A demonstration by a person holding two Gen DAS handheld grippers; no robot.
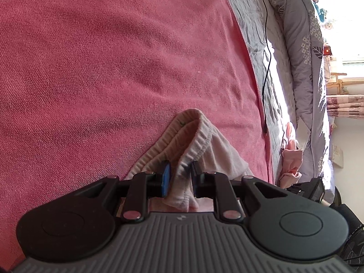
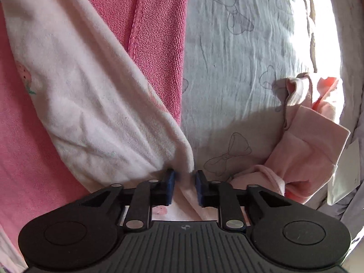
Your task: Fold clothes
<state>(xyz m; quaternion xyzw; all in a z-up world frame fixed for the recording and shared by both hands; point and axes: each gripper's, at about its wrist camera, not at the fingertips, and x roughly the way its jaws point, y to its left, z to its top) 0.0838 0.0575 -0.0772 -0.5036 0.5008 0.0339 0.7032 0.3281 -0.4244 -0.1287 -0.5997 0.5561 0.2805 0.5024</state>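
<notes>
Both grippers pinch the pale pink garment over the pink towel: left gripper on the waistband, right gripper on a corner. I'd keep it taut while laying it flat.

You won't find a readable word or number in either view. The nearest thing is a small pale logo mark moulded on the ribbed grey body of your left gripper, just behind the fingers, and a similar round emblem at the same spot on your right gripper; neither spells anything out. At the near right edge of the left wrist view, a dark strap carries a few pale letters, too warped and small to make out.
</notes>
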